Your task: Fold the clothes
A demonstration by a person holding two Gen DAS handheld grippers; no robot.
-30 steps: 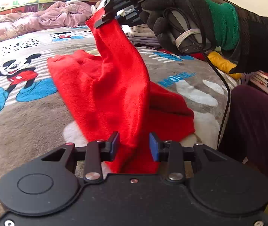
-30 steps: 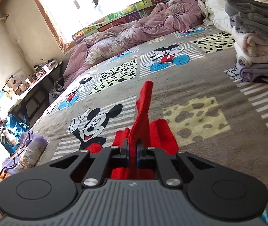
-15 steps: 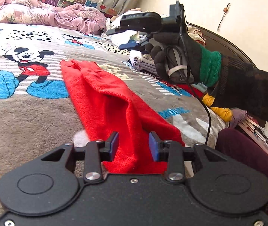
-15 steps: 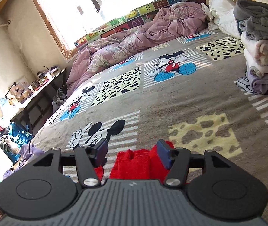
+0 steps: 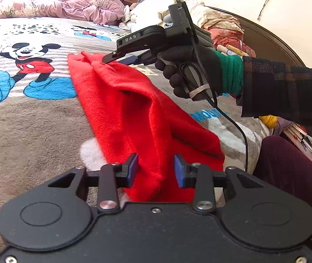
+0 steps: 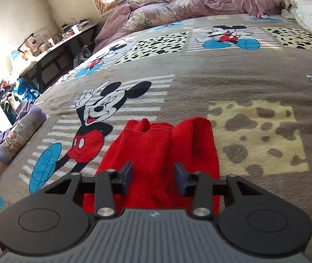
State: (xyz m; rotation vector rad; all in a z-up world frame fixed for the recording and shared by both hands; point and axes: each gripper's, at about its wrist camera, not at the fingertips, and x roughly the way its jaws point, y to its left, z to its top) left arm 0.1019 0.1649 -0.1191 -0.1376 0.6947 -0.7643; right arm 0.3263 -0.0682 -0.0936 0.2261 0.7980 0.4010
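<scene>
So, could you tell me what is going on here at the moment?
A person is folding a red knitted garment on a bed covered by a cartoon-print blanket. Both handheld grippers are open: the left gripper sits at the garment's near end, and the right gripper, held in a black-gloved hand, hovers at the far end. The garment lies flat.

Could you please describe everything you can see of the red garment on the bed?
The red garment looks like soft knit or fleece, plain bright red. It lies folded lengthwise into a long, loose strip on the cartoon-print blanket, with raised folds and a small nub at its far end. Both hand-held grippers are open: the left hand-held gripper straddles its near end, and the right hand-held gripper hovers at its far end.
</scene>
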